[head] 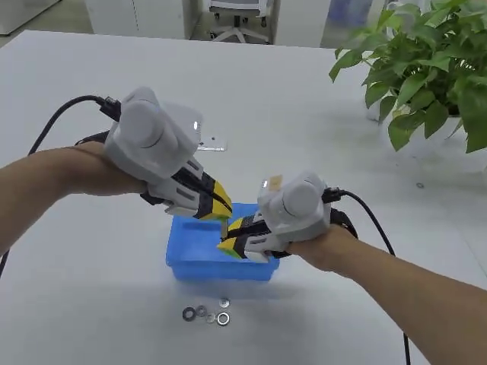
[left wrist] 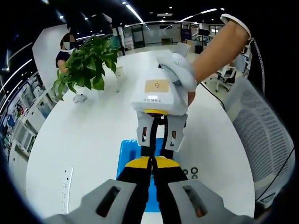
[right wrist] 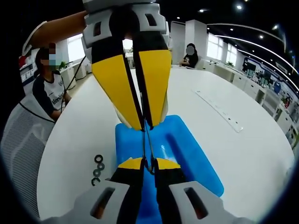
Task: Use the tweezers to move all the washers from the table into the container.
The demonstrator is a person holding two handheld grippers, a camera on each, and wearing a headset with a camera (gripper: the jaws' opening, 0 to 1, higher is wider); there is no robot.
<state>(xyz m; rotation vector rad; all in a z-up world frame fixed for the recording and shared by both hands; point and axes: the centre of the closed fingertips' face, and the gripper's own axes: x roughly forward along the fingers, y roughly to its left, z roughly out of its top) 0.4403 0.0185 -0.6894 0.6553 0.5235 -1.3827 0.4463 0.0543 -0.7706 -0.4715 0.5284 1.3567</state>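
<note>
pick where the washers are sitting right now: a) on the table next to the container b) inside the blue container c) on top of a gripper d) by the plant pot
a: the washers lie in a small cluster on the table, just outside the container.

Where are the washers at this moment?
In the head view the washers lie clustered on the white table, just off the near wall of the blue container. In the right gripper view they sit left of it.
</note>
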